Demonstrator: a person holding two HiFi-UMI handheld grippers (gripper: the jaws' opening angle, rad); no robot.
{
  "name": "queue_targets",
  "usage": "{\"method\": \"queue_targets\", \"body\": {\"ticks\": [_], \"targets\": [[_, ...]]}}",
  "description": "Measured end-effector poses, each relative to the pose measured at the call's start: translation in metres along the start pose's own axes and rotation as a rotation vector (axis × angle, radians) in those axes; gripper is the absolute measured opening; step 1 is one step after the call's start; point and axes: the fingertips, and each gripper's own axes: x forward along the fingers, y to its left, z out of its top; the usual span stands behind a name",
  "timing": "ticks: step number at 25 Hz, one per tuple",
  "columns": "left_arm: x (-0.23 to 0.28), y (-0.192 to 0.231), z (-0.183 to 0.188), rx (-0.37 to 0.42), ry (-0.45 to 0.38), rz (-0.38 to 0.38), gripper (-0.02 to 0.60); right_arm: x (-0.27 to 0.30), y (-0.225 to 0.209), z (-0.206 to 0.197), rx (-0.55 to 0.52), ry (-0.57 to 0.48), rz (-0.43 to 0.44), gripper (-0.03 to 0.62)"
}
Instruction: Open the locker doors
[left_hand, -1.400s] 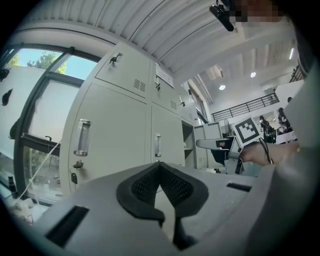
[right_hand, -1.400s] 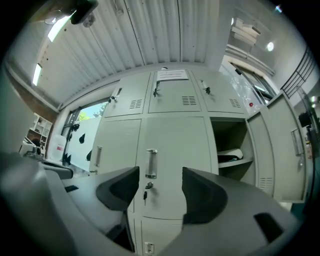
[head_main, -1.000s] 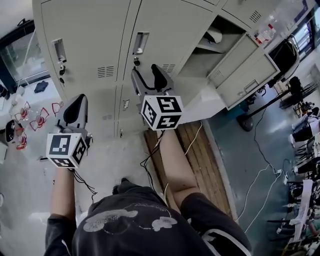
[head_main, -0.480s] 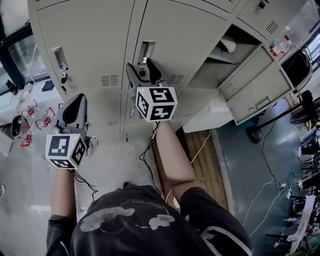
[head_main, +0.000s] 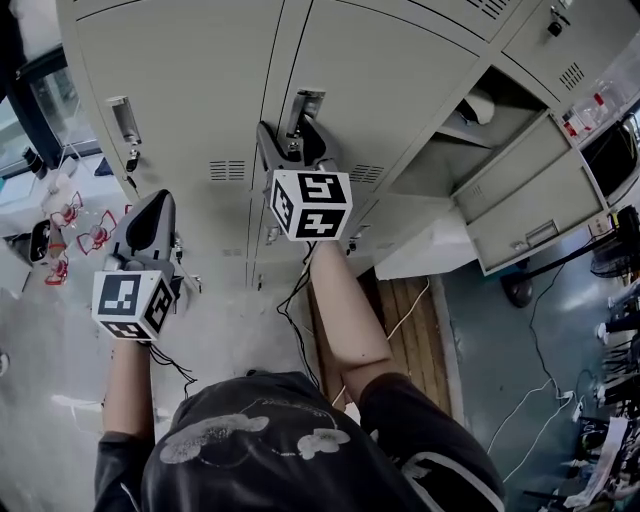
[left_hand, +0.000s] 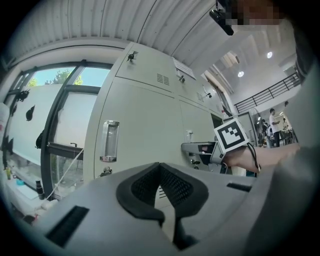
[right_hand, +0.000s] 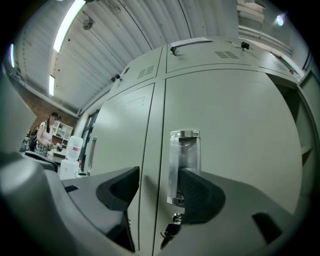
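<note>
Left gripper (left_hand: 161, 171) closed and empty; right gripper (right_hand: 157, 187) wide at a locker handle (right_hand: 182, 167).

The left gripper's ribbed black pads meet with nothing between them, held off the closed left door (head_main: 190, 80). The right gripper's jaws stand wide apart with the upright, shiny metal handle of the closed middle door (head_main: 385, 85) between them, close to the right pad; contact cannot be told. A key (right_hand: 169, 233) hangs under the handle. The doors are flat, pale grey painted metal with small vent slots. Farther right, one locker (head_main: 505, 150) stands open above a wooden pallet (head_main: 410, 335) on the grey floor (head_main: 60, 360).
</note>
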Motion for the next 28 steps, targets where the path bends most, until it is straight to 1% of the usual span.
{"method": "queue_targets", "body": {"ticks": [4, 8, 13, 17, 20, 24, 28], "targets": [[0.003, 0.0, -0.005, 0.001, 0.006, 0.005, 0.008, 0.002, -0.001, 0.0, -0.007, -0.021, -0.022, 0.272], [0.002, 0.0, -0.009, -0.007, 0.005, 0.009, 0.008, 0.002, 0.005, 0.003, 0.065, -0.054, -0.006, 0.278], [-0.002, 0.0, -0.013, -0.018, 0.017, -0.006, 0.008, -0.002, 0.006, 0.004, 0.096, -0.034, -0.026, 0.281], [-0.002, 0.003, -0.013, -0.011, 0.026, -0.042, 0.008, -0.012, 0.011, 0.005, 0.085, -0.02, -0.067, 0.279], [0.0, 0.002, -0.01, -0.008, 0.024, -0.081, 0.008, -0.023, 0.011, 0.006, 0.084, 0.003, -0.122, 0.273], [0.0, -0.008, -0.007, -0.01, 0.022, -0.14, 0.008, -0.045, 0.008, 0.007, 0.073, 0.033, -0.193, 0.215], [-0.002, -0.016, -0.006, -0.012, 0.022, -0.187, 0.008, -0.06, 0.006, 0.009, 0.052, 0.057, -0.24, 0.184]]}}
